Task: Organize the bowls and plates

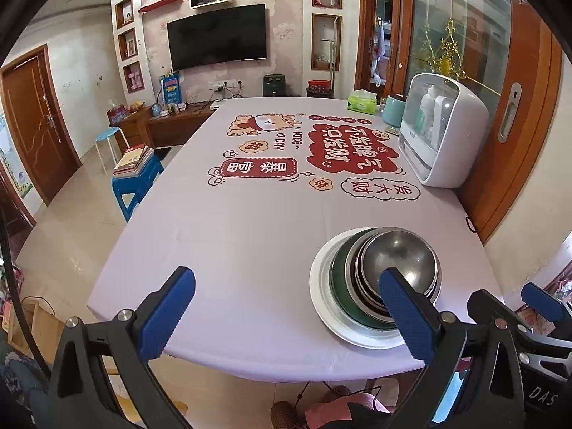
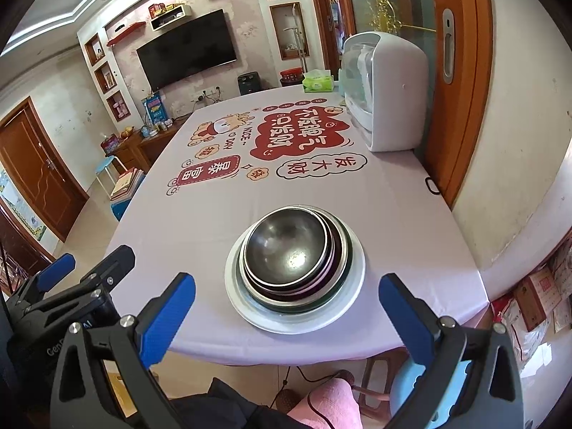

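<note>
Both grippers open over a finished-looking stack

We see the nested steel bowls (image 2: 287, 254), on a dark green dish, sitting on the round white plate (image 2: 352, 271) near the front edge of the lilac printed tablecloth (image 2: 200, 221). Our right gripper (image 2: 287, 316) is spread wide and holds nothing, with the stack straight ahead between its blue pads. Our left gripper (image 1: 286, 312), equally wide and empty, has the stack off to its right (its right pad overlaps the rim). We judge the right hand better placed.
</note>
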A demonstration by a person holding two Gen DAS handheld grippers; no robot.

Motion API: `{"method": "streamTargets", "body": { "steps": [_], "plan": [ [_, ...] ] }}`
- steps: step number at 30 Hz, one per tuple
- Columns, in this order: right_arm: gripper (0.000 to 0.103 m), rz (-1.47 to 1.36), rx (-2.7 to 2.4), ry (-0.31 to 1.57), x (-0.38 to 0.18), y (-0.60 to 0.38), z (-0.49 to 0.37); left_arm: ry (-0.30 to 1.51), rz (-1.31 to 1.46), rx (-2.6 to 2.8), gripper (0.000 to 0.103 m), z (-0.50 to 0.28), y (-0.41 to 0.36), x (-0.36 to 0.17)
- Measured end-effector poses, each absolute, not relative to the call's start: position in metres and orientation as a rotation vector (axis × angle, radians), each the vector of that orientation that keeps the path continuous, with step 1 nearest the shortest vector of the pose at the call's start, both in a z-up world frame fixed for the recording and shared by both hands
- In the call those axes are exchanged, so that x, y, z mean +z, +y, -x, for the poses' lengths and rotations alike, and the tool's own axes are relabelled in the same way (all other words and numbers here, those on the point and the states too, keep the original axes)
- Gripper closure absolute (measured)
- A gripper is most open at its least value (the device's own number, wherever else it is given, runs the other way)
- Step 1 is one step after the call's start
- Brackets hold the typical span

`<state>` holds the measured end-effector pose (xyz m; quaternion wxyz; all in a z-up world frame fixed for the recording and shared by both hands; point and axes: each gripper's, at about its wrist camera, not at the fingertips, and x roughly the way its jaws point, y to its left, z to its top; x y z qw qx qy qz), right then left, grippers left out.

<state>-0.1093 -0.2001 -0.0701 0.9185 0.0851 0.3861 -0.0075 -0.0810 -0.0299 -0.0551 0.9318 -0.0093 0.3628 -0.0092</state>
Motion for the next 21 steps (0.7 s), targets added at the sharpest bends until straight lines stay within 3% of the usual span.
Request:
{"method": "streamTargets", "body": {
  "steps": [21],
  "plan": [
    [0.0,-0.196,-0.039,0.79,-0.0712,-0.2032,0.1082,0.738,0.016,-0.056,0.001,0.0742,-0.0313,-0.0555]
  ]
}}
